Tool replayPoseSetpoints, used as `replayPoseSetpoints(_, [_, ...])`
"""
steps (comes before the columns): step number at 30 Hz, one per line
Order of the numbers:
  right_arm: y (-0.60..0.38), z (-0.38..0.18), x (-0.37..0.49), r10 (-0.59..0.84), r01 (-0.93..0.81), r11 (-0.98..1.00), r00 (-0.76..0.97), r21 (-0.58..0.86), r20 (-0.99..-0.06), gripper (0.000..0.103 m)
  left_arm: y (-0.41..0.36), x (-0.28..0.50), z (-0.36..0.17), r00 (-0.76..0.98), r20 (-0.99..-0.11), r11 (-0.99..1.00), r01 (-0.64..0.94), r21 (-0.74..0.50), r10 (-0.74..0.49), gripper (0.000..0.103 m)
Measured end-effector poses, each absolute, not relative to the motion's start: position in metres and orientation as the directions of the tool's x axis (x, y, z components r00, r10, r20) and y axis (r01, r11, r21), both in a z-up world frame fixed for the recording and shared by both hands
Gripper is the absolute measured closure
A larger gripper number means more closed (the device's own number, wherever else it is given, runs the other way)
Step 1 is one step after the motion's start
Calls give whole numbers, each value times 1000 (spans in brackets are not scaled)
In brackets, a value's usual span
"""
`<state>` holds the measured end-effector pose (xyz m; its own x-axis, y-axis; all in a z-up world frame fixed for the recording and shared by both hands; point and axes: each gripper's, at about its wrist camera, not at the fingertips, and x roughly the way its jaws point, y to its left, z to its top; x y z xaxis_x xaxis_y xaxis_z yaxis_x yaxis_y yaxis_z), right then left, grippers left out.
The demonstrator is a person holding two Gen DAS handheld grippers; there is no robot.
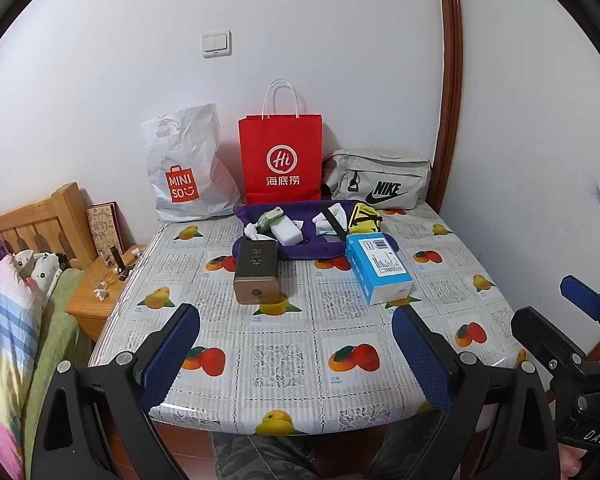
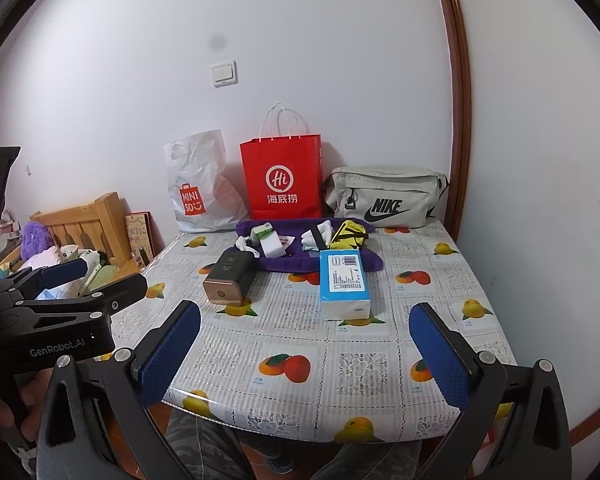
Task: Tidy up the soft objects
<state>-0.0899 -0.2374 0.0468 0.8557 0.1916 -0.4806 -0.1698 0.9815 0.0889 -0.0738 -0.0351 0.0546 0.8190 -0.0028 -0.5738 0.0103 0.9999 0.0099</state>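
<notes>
From the left wrist, the left gripper [image 1: 296,356] is seen held wide apart and empty above the table's [image 1: 340,364] near edge. Socks, a white block and a yellow pouch [image 1: 365,216] lie gathered on the purple cloth [image 1: 292,250], with the blue tissue pack [image 1: 378,268] and the dark box [image 1: 256,272] just in front.

From the right wrist, the right gripper [image 2: 304,356] is likewise spread and empty (nothing is carried). Such a layout fits either sorting under way or sorting finished.

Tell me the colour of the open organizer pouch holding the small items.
Purple. The organizer pouch shows best in the left wrist view, in front of the red paper bag.
</notes>
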Motion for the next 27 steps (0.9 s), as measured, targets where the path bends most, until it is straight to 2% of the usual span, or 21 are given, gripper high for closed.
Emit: replayPoseSetpoints(27, [-236, 47, -93, 192, -170, 981, 859, 88, -474, 0, -32, -78, 57, 817, -577, 1000, 6, 6, -2, 6])
